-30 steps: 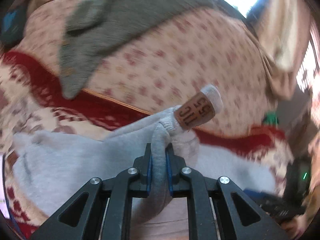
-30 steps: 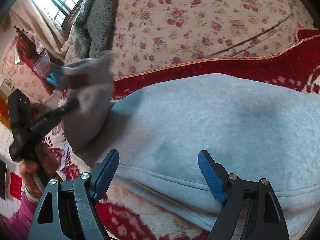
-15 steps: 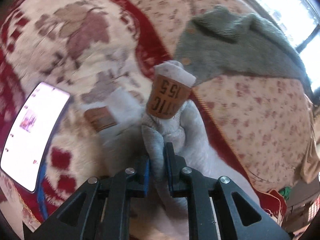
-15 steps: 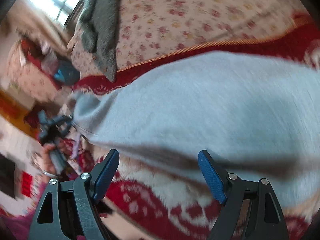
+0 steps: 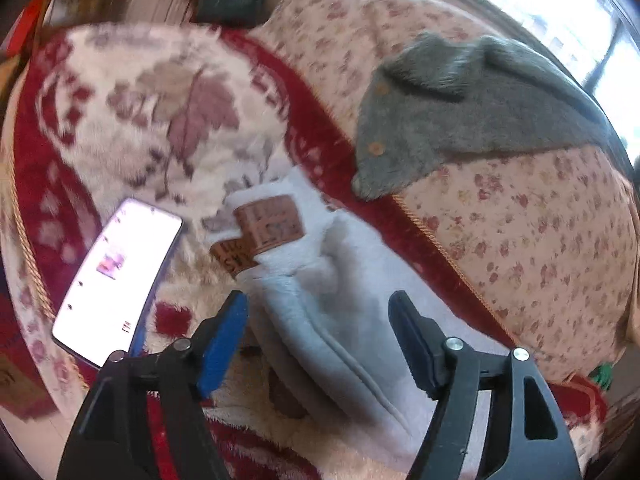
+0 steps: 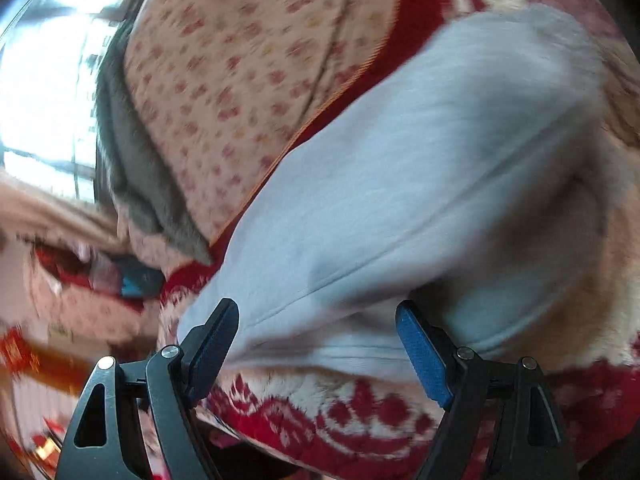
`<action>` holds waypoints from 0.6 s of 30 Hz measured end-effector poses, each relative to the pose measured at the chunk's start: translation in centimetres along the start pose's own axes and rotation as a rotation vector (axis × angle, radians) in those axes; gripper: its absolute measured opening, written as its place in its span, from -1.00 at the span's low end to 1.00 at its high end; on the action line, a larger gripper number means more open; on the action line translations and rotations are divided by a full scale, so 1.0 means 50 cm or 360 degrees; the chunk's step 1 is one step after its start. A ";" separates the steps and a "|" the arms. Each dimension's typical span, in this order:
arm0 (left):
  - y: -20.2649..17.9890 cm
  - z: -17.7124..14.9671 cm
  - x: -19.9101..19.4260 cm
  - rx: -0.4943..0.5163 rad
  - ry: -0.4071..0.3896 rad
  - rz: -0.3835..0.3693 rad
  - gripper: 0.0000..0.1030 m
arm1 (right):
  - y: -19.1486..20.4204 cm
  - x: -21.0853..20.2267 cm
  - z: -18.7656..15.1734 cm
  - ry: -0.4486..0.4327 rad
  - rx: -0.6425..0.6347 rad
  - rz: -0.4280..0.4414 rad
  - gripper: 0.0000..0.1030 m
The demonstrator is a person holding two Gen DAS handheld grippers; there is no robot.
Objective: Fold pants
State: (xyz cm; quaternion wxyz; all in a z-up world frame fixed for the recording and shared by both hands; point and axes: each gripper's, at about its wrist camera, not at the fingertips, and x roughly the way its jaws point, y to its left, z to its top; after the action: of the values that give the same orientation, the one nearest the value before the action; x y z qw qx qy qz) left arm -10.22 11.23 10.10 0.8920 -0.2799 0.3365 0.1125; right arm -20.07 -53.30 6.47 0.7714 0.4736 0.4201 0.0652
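Since both left tongs (image 5: 316, 340) and right tongs (image 6: 316, 344) gape wide and empty, regrip soft, light pants (image 5: 340, 280) at the thick near seam.

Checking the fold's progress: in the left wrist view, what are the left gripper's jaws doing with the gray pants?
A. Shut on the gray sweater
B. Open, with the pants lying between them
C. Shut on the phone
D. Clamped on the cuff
B: the left gripper has its jaws spread wide, and the gray pants lie loose between them on the blanket.

Our left claw (image 5: 316, 328) has let go of the pants (image 5: 344, 280); its jaws now stand wide, and the cuff lies on the blanket (image 5: 160, 120) beside the phone (image 5: 116, 280).
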 end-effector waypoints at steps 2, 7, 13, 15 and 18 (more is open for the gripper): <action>-0.038 -0.018 -0.025 0.0107 -0.0040 0.0009 0.43 | -0.019 -0.009 0.011 -0.0043 0.0062 0.0049 0.65; -0.167 -0.114 -0.073 0.0380 -0.0007 -0.0160 0.53 | -0.024 0.000 0.039 -0.0093 0.0076 0.0058 0.49; -0.317 -0.272 -0.073 0.0640 0.0329 -0.0535 0.55 | -0.062 0.008 0.063 -0.0137 0.0128 0.0078 -0.48; -0.361 -0.320 -0.067 0.0692 0.0427 -0.0638 0.55 | -0.082 0.007 0.060 -0.0137 0.0196 0.0170 -0.56; -0.417 -0.377 -0.057 0.0712 0.0596 -0.0761 0.55 | -0.079 0.004 0.060 -0.0131 0.0173 0.0181 -0.58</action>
State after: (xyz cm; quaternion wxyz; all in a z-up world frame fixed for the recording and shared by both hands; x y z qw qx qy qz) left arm -14.38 -16.68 9.21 0.8553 -0.1644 0.4351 -0.2283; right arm -18.99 -57.40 3.86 0.7562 0.5402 0.3633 0.0664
